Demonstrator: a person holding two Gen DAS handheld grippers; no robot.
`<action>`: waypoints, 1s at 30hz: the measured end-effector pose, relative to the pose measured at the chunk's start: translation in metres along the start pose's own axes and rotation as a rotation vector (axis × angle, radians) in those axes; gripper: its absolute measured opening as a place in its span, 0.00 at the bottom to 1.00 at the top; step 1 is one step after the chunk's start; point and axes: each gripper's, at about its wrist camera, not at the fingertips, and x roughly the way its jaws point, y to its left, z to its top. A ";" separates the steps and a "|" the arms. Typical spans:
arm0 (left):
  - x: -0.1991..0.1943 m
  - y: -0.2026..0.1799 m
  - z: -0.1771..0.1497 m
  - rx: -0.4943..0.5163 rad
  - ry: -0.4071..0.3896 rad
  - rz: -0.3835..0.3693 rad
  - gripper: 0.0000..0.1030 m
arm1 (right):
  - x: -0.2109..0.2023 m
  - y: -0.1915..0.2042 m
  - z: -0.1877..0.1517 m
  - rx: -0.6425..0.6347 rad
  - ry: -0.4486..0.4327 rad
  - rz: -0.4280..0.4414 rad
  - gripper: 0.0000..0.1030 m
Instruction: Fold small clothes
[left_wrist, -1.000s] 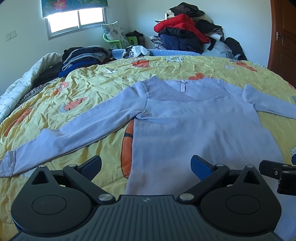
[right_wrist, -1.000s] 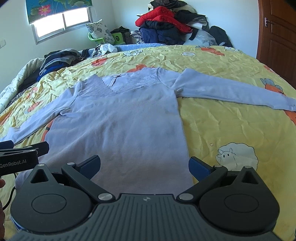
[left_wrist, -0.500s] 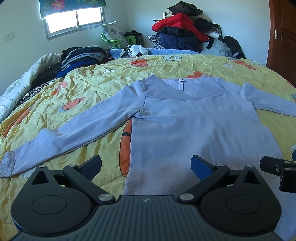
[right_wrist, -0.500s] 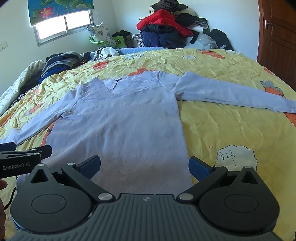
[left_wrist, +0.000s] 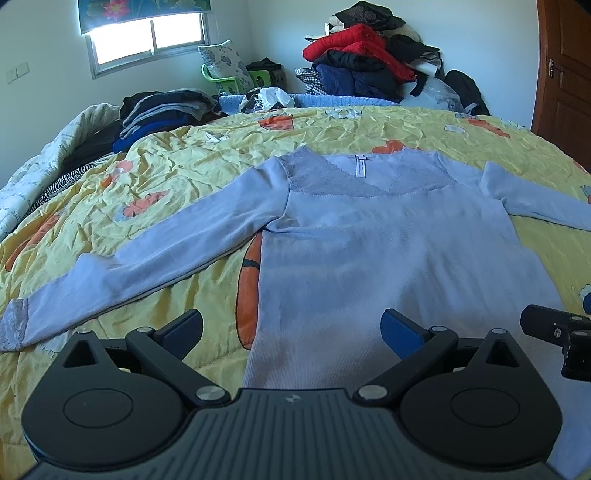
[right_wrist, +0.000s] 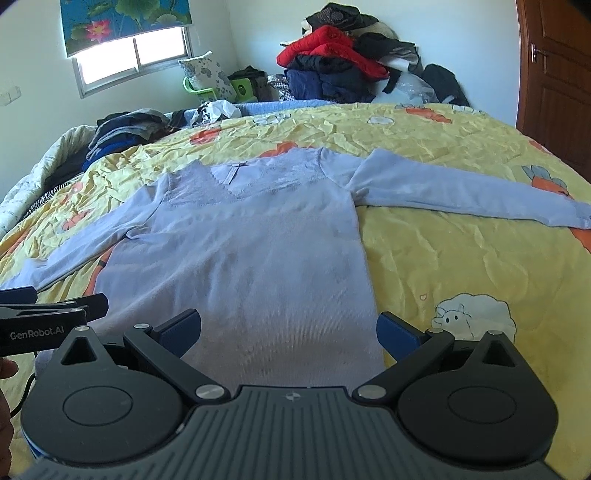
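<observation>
Sweater (left_wrist: 388, 243) flat; hem between spread left gripper (left_wrist: 291, 328) jaws, seemingly untouched.

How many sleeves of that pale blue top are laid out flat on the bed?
2. The left sleeve stretches out over the yellow patterned bedspread toward the window side; the right sleeve reaches toward the door side. The pale blue long-sleeved top lies flat between them.

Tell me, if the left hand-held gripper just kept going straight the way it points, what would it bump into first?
Probably the light blue long-sleeved top spread flat on the yellow quilt. The open left hand-held gripper points over its lower body, near the hem; depth is hard to judge.
</observation>
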 end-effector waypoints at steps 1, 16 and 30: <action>0.000 -0.001 -0.001 0.001 0.000 0.000 1.00 | -0.001 0.001 -0.001 -0.006 -0.006 0.001 0.99; 0.005 -0.004 -0.003 0.006 0.002 -0.002 1.00 | -0.012 -0.007 0.004 -0.014 -0.104 0.093 1.00; 0.015 -0.027 0.009 0.079 -0.055 -0.031 1.00 | -0.001 -0.089 0.011 0.163 -0.204 -0.067 1.00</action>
